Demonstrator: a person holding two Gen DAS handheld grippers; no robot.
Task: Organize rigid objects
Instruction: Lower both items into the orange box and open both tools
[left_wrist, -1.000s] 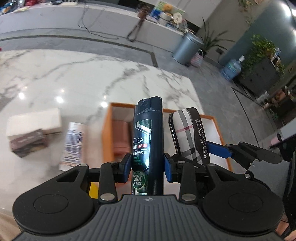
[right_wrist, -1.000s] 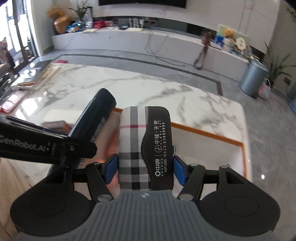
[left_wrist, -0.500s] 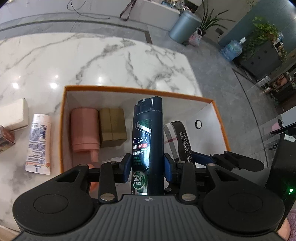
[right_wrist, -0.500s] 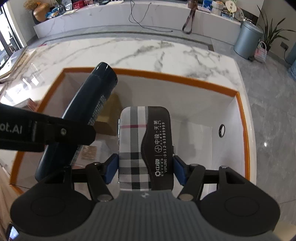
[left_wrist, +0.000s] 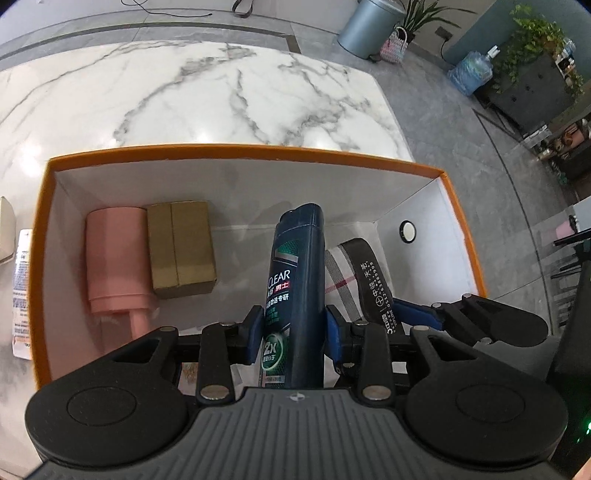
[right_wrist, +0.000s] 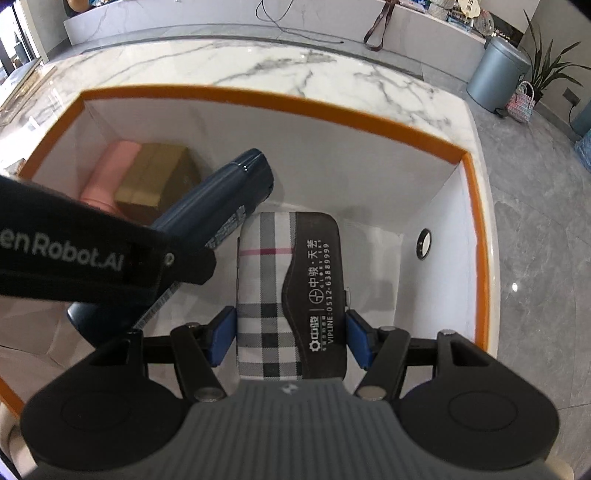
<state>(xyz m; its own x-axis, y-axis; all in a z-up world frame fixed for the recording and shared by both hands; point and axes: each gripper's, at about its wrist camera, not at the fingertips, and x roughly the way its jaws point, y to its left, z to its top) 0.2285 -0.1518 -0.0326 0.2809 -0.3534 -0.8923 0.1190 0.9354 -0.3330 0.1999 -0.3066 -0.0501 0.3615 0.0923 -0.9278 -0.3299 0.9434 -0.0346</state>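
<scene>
I hold two items over the box (left_wrist: 463, 236), which sits on the desk (left_wrist: 221, 92). My left claw (left_wrist: 295, 328) pinches the bottle (left_wrist: 295, 266) near its base, the blue pads pressed against both of its sides and its cap pointing forward over the box floor. My right claw (right_wrist: 291, 332) pinches the case (right_wrist: 288, 280), a plaid and black hard case, across its width near the end closest to me. In the right view the bottle (right_wrist: 221, 206) lies just left of the case, and the two look close to touching; I cannot tell whether they do. Two items already lie on the box floor at its left end: a pink bottle (left_wrist: 114, 258) on its side and a carton (left_wrist: 181, 251) just beside it on the right. A white tube (left_wrist: 22, 288) lies on the desk outside the left wall of the box. I judge the step in hand to be placement: both held items are above the open floor area to the right of the carton, but I cannot tell whether either rests on the floor yet. The next move calls for lowering each item until it lies flat, the bottle next to the carton and the case to its right, and only then spreading each claw. Both claws work in a narrow space, so I should release one item at a time and lift straight up to avoid knocking the other item or the near wall.
</scene>
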